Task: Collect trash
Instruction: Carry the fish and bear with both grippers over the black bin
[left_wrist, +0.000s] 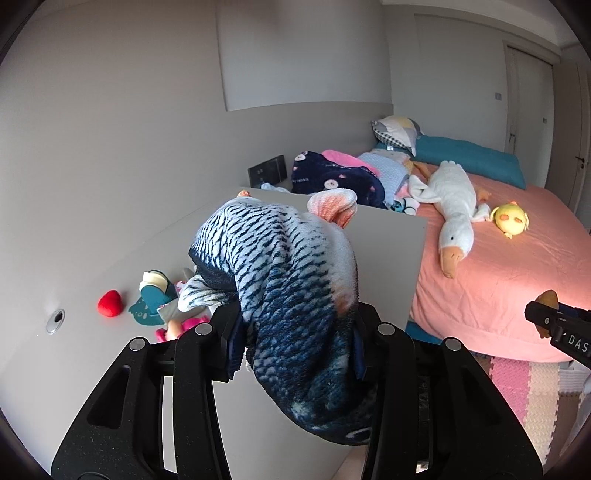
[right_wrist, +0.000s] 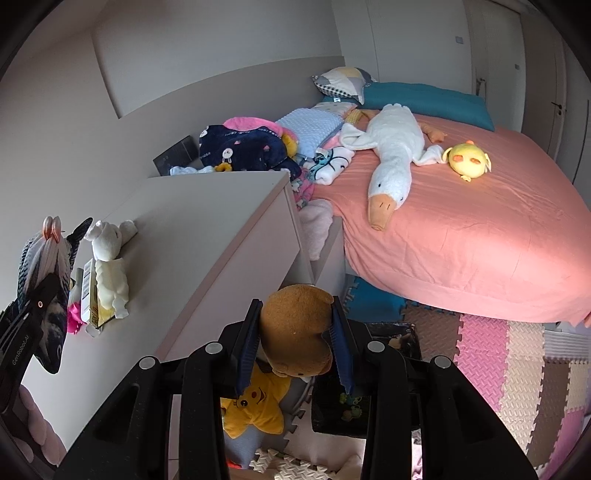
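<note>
Between your left gripper (left_wrist: 295, 343) pads hangs a blue-and-white plush fish (left_wrist: 291, 288), clamped at mid-body above the white dresser (left_wrist: 388, 258). Your right gripper (right_wrist: 295, 343) is clenched on a brown plush toy (right_wrist: 299, 332), held over the floor beside the dresser front. Below it lies a yellow star plush (right_wrist: 255, 410), and a white goose plush (right_wrist: 391, 155) sprawls on the pink bed (right_wrist: 480, 236).
</note>
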